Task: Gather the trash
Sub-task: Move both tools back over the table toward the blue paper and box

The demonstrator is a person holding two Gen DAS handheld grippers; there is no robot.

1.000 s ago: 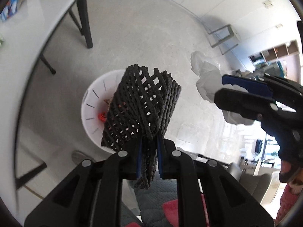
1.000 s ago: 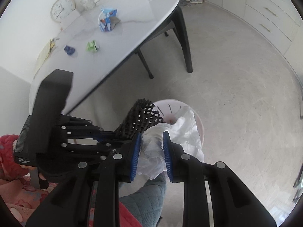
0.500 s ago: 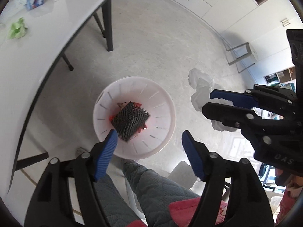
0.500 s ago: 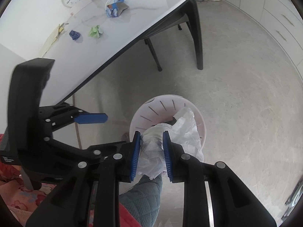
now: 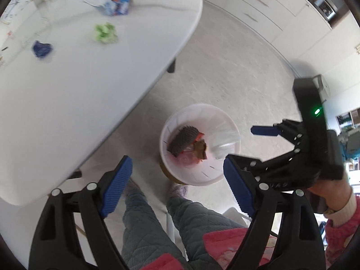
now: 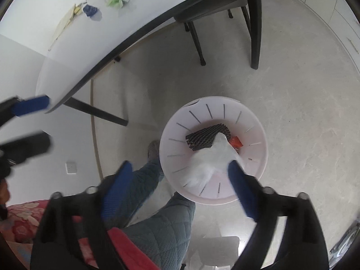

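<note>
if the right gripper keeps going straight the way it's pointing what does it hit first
Most likely the white plastic bag, which lies between the open right gripper and the white bin below; depth is hard to judge.

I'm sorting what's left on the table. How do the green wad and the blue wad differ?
The green wad is pale lime and larger; the blue wad is dark and smaller. Green lies nearer the torn carton, blue farther from it. Both are crumpled scraps on the white table.

Glossy white plastic bin [image 6: 258,135]
</note>
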